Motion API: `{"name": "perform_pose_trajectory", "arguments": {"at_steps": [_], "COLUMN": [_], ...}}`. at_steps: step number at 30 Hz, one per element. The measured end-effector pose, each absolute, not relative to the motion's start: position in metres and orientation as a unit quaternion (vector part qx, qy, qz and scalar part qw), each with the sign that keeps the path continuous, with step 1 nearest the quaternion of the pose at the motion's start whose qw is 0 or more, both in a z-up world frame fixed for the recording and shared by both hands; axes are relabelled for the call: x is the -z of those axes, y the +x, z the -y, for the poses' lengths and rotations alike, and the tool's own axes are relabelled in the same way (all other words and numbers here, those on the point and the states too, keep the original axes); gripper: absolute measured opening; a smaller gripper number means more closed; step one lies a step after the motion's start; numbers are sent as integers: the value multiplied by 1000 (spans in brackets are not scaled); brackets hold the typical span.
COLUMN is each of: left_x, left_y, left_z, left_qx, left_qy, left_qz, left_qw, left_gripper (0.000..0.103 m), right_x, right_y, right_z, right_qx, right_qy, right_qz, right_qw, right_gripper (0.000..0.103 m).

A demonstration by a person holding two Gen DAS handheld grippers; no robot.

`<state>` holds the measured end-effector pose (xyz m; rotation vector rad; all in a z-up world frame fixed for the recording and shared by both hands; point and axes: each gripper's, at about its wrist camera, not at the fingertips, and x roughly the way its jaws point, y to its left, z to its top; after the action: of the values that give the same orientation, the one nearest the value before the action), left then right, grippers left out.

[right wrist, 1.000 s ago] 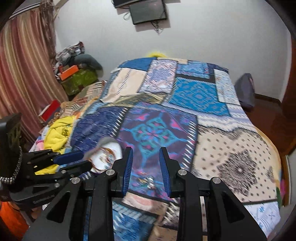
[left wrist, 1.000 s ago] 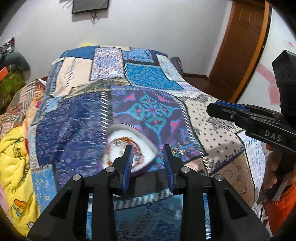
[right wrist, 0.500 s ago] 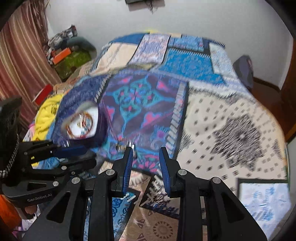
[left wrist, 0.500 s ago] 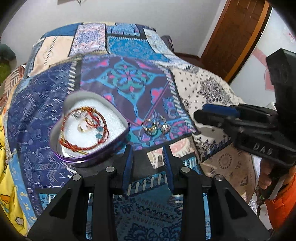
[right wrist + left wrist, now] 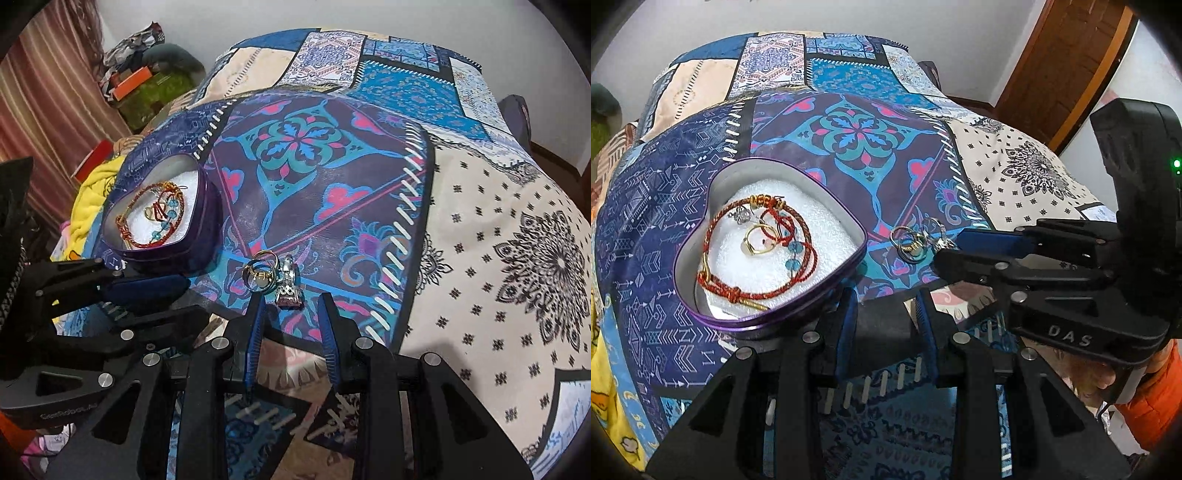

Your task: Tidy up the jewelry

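Rings lie on the bed beside a heart-shaped tin

A small pile of rings [image 5: 259, 276] sits on the patchwork bedspread [image 5: 498, 206], with a silver ring with a dark stone [image 5: 289, 291] just beside it. To the left of them stands a purple heart-shaped tin [image 5: 775, 317] with white foam inside, holding a red cord bracelet [image 5: 753, 266] and a gold ring [image 5: 759, 242]. The right hand-held gripper [image 5: 290, 301] hangs just in front of the rings, its blue fingers a little apart with nothing between them. The left hand-held gripper [image 5: 885, 295] is near the front edge of the tin, also a little apart and holding nothing. Yellow cloth [image 5: 90, 206] lies at the bed's left side.
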<state>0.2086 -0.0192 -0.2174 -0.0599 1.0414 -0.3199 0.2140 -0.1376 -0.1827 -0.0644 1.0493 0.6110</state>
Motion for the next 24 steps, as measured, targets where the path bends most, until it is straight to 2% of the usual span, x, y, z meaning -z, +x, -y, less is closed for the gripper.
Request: {"name": "perform_pose_trajectory", "arguments": {"at_steps": [3, 5, 24], "left_x": [219, 220, 227], "left_y": [212, 214, 240], "left_z": [19, 21, 57], "left_qx": [152, 152, 149], "left_qy": [-32, -29, 10], "left_qz": [-495, -495, -493], "left_qw": [855, 855, 857], "left_gripper": [32, 32, 32], "right_x": [184, 185, 161], "right_y": [215, 216, 214], "right_z": [133, 132, 181], "right_qx": [-283, -278, -255], "right_qy": [-40, -44, 38], "right_qz": [-487, -485, -456], "right_qw": [825, 828, 852], "right_gripper": [24, 14, 14]}}
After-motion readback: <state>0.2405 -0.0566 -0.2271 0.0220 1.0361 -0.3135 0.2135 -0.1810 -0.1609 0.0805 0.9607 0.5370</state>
